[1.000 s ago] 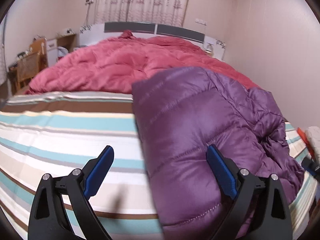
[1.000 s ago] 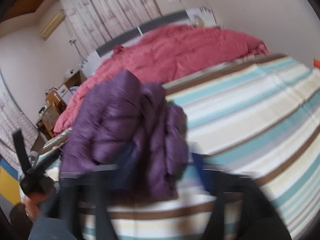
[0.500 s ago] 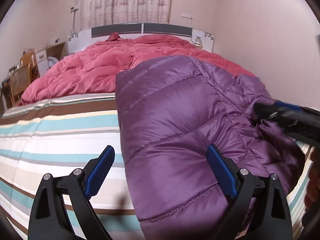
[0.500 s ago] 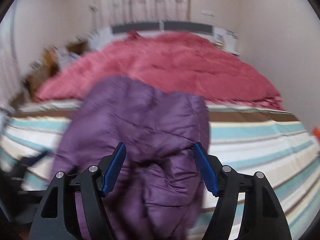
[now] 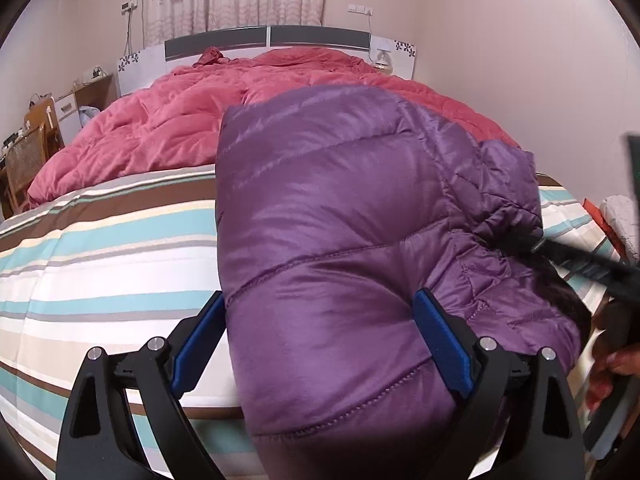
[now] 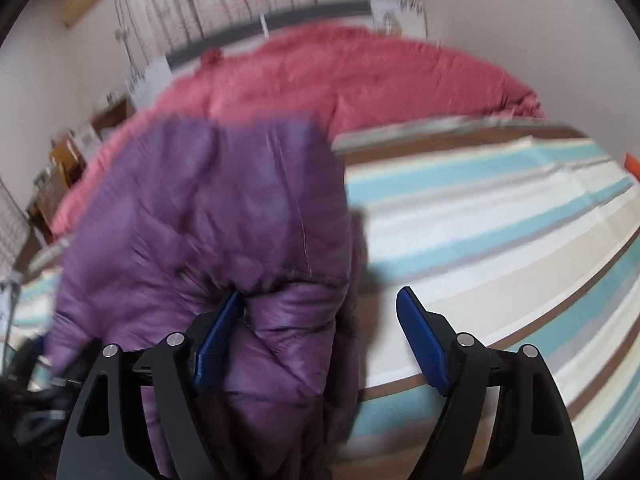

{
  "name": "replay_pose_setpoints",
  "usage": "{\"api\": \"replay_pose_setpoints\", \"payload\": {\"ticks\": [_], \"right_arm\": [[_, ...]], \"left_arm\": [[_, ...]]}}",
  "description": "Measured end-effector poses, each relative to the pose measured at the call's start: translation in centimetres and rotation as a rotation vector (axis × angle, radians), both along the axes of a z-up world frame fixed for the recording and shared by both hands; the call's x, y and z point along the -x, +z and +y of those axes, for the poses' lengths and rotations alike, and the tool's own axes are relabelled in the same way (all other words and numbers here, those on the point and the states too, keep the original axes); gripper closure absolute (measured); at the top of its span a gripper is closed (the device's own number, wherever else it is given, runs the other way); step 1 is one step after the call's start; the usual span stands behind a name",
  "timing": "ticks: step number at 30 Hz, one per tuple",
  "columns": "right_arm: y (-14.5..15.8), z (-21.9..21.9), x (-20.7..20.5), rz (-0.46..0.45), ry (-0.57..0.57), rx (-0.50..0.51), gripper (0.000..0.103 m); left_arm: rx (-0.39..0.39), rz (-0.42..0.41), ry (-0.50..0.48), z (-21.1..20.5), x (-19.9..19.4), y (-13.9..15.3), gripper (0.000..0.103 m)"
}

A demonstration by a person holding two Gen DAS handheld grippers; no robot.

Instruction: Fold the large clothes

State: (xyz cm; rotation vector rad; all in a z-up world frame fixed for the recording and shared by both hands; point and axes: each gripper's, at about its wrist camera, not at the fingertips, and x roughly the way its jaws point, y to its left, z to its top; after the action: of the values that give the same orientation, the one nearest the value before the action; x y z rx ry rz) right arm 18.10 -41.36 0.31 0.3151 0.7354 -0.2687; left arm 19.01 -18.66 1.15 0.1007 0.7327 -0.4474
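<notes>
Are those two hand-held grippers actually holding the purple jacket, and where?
Neither grips it. The purple jacket lies between the left hand-held gripper's closing jaws and partly between the right hand-held gripper's opening ones.

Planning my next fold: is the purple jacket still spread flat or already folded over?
Folded: the purple jacket lies as a thick, narrow bundle on the striped bedsheet, one straight edge, bunched layers opposite.

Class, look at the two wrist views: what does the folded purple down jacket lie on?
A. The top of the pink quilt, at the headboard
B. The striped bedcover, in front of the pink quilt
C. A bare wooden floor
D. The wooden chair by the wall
B: the purple down jacket rests on the striped bedcover, and the pink quilt is heaped behind it toward the headboard.
</notes>
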Motion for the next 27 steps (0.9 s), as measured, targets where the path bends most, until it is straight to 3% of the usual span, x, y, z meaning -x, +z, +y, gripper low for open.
{"api": "replay_pose_setpoints", "payload": {"ticks": [3, 4, 6, 8, 10, 12, 14, 15, 17, 22, 27], "right_arm": [[4.5, 1.3, 1.3, -0.125, 0.025, 0.038, 0.026], [5.5, 1.7, 1.6, -0.150, 0.037, 0.045, 0.034], [6.5, 2.3, 1.1, -0.169, 0.066, 0.029, 0.041], [7.0, 3.1, -0.6, -0.171, 0.106, -0.017, 0.053], [6.2, 3.7, -3.0, -0.131, 0.129, -0.061, 0.071], [5.3, 3.8, -4.6, -0.097, 0.145, -0.104, 0.075], [3.4, 3.8, -6.5, -0.033, 0.129, -0.053, 0.077], [2.5, 3.3, -6.9, -0.009, 0.113, -0.026, 0.084], [0.2, 2.0, -7.8, 0.038, 0.068, -0.003, 0.086], [-2.9, -0.1, -7.1, 0.039, 0.032, 0.004, 0.089], [-4.4, 0.1, -8.0, 0.039, 0.031, 0.064, 0.089]], "left_arm": [[0.027, 0.008, -0.001, 0.2, -0.2, 1.7, 0.021], [0.042, 0.007, 0.006, 0.2, -0.5, 2.6, 0.024], [0.059, 0.003, 0.015, 0.2, -1.5, 3.6, 0.026], [0.033, -0.019, 0.022, -0.5, -2.5, 4.4, 0.027], [0.000, -0.033, 0.024, -1.2, -3.6, 4.7, 0.033], [-0.025, -0.035, 0.023, -2.1, -4.6, 4.6, 0.034], [-0.046, -0.029, 0.021, -3.0, -5.5, 4.2, 0.033], [-0.055, -0.022, 0.017, -3.3, -6.0, 3.8, 0.032], [-0.063, -0.024, -0.002, -4.2, -6.3, 3.2, 0.029], [-0.132, -0.076, -0.046, -6.7, -5.6, 1.7, 0.024], [-0.114, -0.087, -0.030, -7.2, -5.8, 0.2, 0.022]]}}
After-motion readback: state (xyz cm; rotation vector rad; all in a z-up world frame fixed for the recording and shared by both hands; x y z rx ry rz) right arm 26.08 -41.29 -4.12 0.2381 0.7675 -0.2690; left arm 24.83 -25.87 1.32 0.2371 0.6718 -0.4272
